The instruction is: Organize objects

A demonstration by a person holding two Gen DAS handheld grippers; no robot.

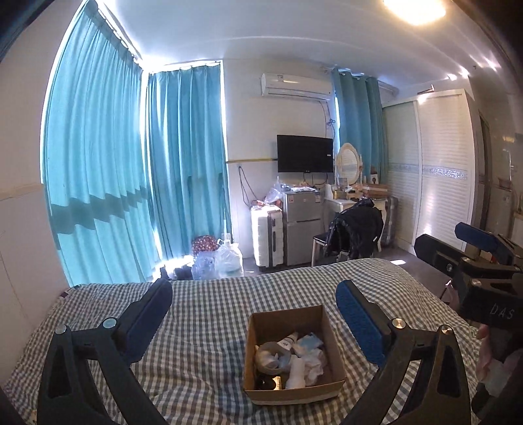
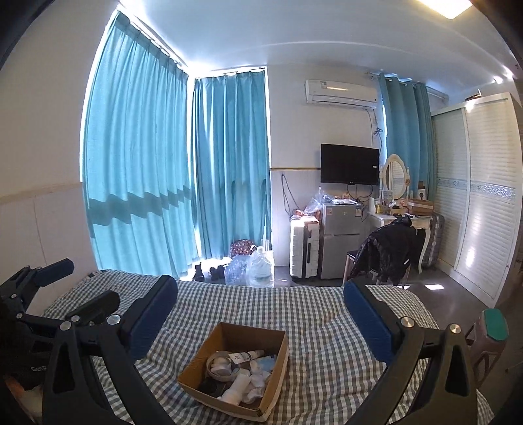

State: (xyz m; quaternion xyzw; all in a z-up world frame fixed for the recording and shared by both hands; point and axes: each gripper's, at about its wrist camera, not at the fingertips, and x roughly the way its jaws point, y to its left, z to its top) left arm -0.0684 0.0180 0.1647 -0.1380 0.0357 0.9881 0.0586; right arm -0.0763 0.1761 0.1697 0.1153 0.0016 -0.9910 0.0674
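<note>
While both tools are hanging above the checked bed, the left tool and right tool are gaping wide, gripping nothing; the cardboard box of small items is sitting on the bed between them.

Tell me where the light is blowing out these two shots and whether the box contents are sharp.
Left wrist view: ceiling lamp glares top right; cardboard box contents soft. Right wrist view: daylight bleeds around the teal curtains; fisheye bends the walls.
</note>
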